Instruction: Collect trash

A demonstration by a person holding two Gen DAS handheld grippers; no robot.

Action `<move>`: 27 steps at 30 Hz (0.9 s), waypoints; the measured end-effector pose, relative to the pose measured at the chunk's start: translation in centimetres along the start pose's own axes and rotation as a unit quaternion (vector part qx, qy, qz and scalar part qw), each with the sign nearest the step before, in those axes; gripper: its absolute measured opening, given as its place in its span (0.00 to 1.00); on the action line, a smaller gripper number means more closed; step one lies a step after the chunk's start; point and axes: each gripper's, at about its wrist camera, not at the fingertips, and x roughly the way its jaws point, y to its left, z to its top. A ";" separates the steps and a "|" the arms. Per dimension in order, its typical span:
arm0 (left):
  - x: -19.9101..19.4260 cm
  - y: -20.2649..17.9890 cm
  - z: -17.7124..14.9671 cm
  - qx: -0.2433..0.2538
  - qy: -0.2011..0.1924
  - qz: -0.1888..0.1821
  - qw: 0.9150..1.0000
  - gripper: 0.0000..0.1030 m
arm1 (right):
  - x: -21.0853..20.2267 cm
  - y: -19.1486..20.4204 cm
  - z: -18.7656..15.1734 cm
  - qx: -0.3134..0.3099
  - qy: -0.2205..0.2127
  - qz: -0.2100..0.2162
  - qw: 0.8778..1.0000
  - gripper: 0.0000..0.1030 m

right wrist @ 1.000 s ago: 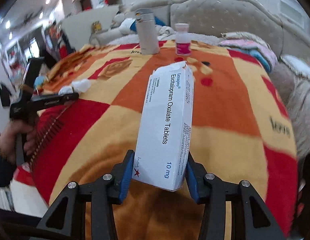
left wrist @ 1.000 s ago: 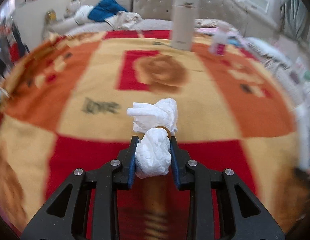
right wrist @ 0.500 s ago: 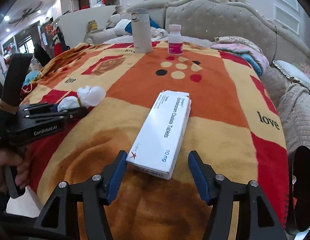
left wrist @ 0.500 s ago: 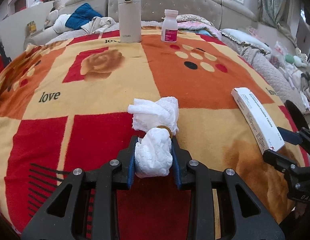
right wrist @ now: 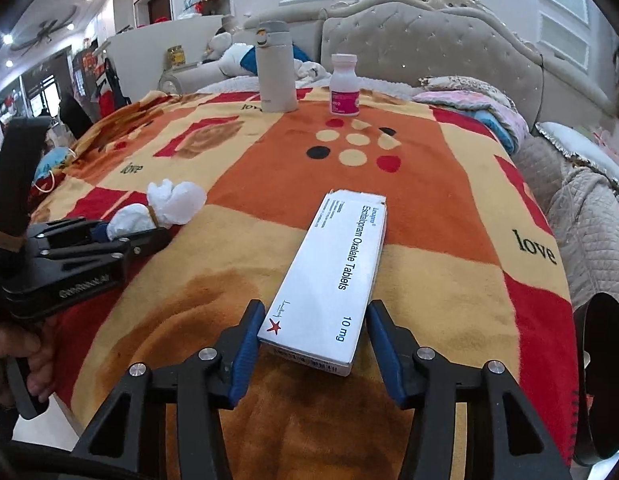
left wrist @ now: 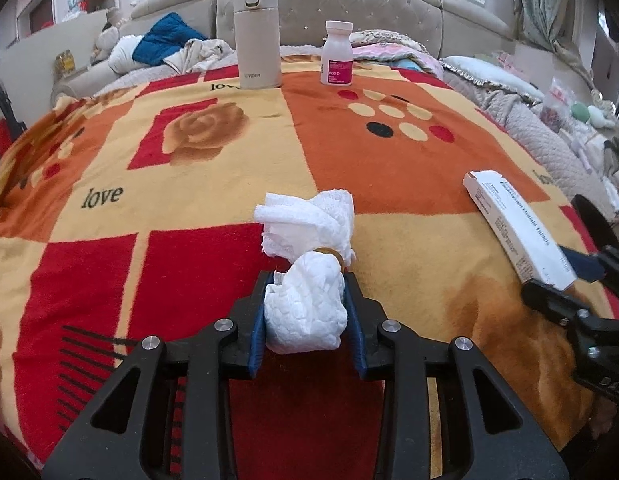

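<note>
Bedroom, patterned fleece blanket [left wrist: 229, 168] in red, orange and yellow over a flat surface; tufted headboard behind.

Item 1: crumpled white tissue wad [left wrist: 305, 312], pinched between the blue pads of the left gripper [left wrist: 307, 312], its front part spilling forward past the fingertips onto the blanket. Item 2: white medicine box [right wrist: 329, 276] printed "Escitalopram Oxalate Tablets 10 mg", lying flat on the blanket; right gripper [right wrist: 313, 344] spread, one finger on each side of the box's near end, the left pad just beside its corner, the right pad apart from it. Item 3: beige thermos [left wrist: 255, 34], upright at the far edge. Item 4: white pill bottle [left wrist: 337, 54] with pink label, upright just right of the thermos.
</note>
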 end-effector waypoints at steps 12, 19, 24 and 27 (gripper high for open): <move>0.0 -0.1 -0.2 0.004 -0.003 0.010 1.000 0.30 | -2.4 -0.9 -0.5 0.010 -0.024 0.008 1.000 0.48; -0.1 -0.1 -0.2 0.006 -0.003 0.013 1.000 0.30 | -3.1 -1.2 -0.6 0.012 -0.033 0.014 0.999 0.48; -0.1 -0.1 -0.2 0.006 -0.003 0.013 1.000 0.31 | -2.5 -1.1 -0.8 0.008 -0.017 0.023 1.000 0.48; -0.1 -0.1 -0.2 0.004 -0.003 0.012 1.000 0.31 | -1.5 -0.9 -1.1 0.003 0.004 0.020 1.000 0.48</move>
